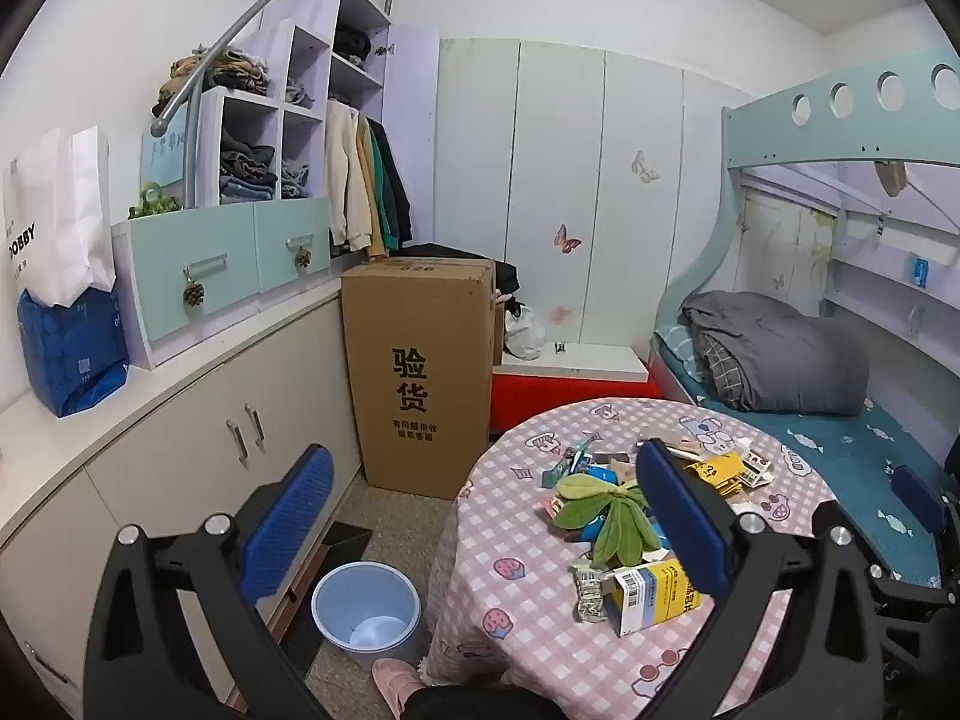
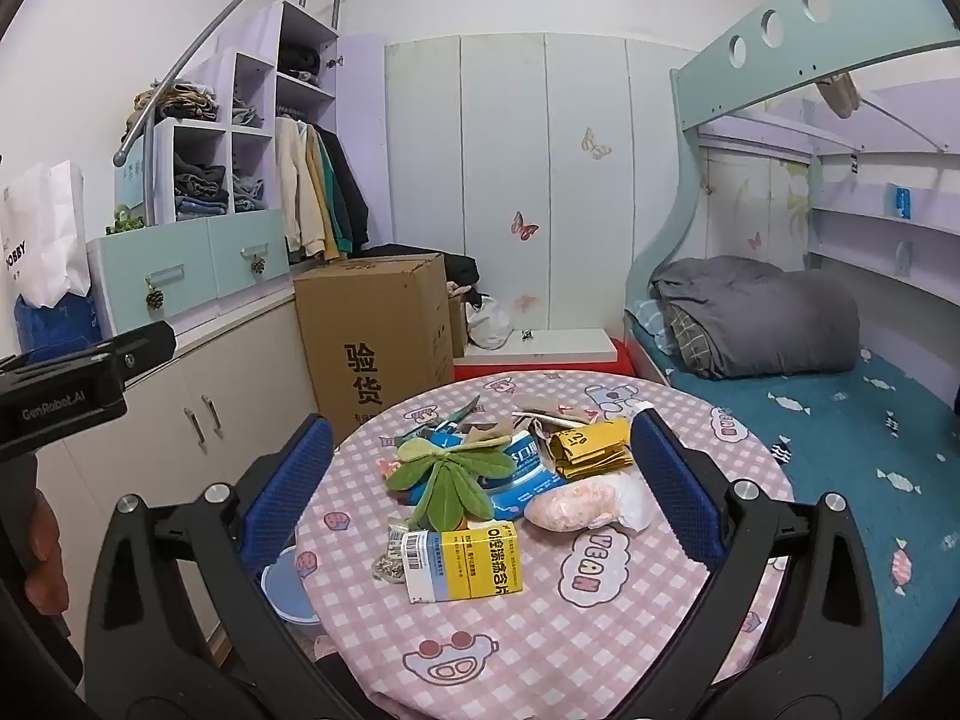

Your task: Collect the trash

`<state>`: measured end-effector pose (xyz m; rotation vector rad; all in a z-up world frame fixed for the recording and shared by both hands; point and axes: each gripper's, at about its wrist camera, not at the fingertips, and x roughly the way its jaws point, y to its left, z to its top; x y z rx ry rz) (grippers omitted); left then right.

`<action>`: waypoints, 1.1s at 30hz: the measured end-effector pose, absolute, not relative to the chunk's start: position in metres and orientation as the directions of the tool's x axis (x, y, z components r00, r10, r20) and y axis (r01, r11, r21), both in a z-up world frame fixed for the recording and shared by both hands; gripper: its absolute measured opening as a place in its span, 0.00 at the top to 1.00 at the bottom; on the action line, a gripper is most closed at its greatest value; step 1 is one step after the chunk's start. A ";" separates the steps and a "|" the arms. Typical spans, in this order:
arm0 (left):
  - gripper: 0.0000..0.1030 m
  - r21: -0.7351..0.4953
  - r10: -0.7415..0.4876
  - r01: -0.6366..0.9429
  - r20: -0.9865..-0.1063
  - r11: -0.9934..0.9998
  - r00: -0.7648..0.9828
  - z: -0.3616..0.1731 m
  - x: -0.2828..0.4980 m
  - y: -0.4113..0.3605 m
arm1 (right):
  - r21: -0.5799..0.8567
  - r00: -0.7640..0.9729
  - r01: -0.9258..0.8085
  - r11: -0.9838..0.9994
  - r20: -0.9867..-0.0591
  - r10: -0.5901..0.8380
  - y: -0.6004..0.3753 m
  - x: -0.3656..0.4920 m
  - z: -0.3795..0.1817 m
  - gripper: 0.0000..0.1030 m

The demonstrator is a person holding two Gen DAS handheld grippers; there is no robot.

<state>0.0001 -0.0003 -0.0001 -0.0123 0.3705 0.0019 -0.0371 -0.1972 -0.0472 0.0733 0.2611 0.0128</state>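
Note:
A heap of trash lies on the round table (image 2: 540, 648) with a pink checked cloth: a yellow and white medicine box (image 2: 462, 564), a green leaf-shaped plush (image 2: 450, 480), a blue packet (image 2: 528, 474), a yellow wrapper (image 2: 591, 450) and a clear bag of pink stuff (image 2: 576, 507). The box (image 1: 651, 597) and the plush (image 1: 612, 516) also show in the left wrist view. A light blue bin (image 1: 366, 612) stands on the floor left of the table. My left gripper (image 1: 486, 516) is open and empty above the table's left edge. My right gripper (image 2: 480, 480) is open and empty, held above the heap.
A tall cardboard box (image 1: 420, 378) stands behind the bin. White cabinets (image 1: 180, 420) run along the left wall. A bunk bed with a grey duvet (image 2: 762, 312) is to the right. My foot in a pink slipper (image 1: 393, 684) is by the bin.

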 end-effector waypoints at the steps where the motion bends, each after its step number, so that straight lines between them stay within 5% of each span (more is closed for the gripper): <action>1: 0.04 -0.010 0.000 -0.004 -0.361 1.000 0.932 0.000 0.000 -0.001 | 0.074 0.966 -0.002 0.997 -0.259 0.022 -0.197 -0.037 -0.047 0.06; 33: 0.04 0.021 -0.007 0.016 -0.382 1.000 0.924 -0.003 0.004 -0.015 | 0.090 0.959 0.002 0.996 -0.284 0.023 -0.204 -0.033 -0.050 0.06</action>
